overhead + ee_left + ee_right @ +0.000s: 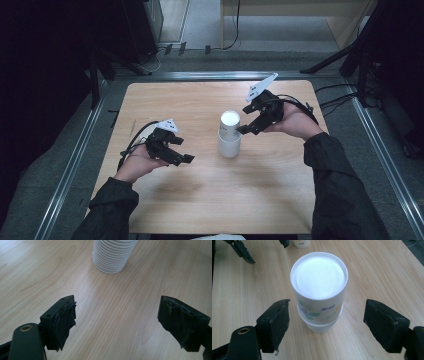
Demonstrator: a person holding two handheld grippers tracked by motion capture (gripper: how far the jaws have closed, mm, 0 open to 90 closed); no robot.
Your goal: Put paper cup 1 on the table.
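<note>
Standing upside down near the middle of the worktop [165,200]: a stack of paper cups [229,134], white bottom facing up, printed top cup sleeved over plain ribbed ones below.

Hovering at the stack's right side, level with the top cup: right gripper [244,129], fingers [274,322] spread wide, one on each side of the cup wall, touching nothing yet.

Waiting well apart at the left, low over bare wood: left gripper [186,158], fingers [63,321] also spread wide, holding nothing, pointing toward the stack's ribbed base [112,255].

Likely handling light and thin-walled, easily crushed, a little slippery, and prone to tipping as a tall stack. Probably best pinching the top cup gently across its printed wall, just under the stiffer closed bottom, while steadying the lower ribbed cups with the other fingers.
</note>
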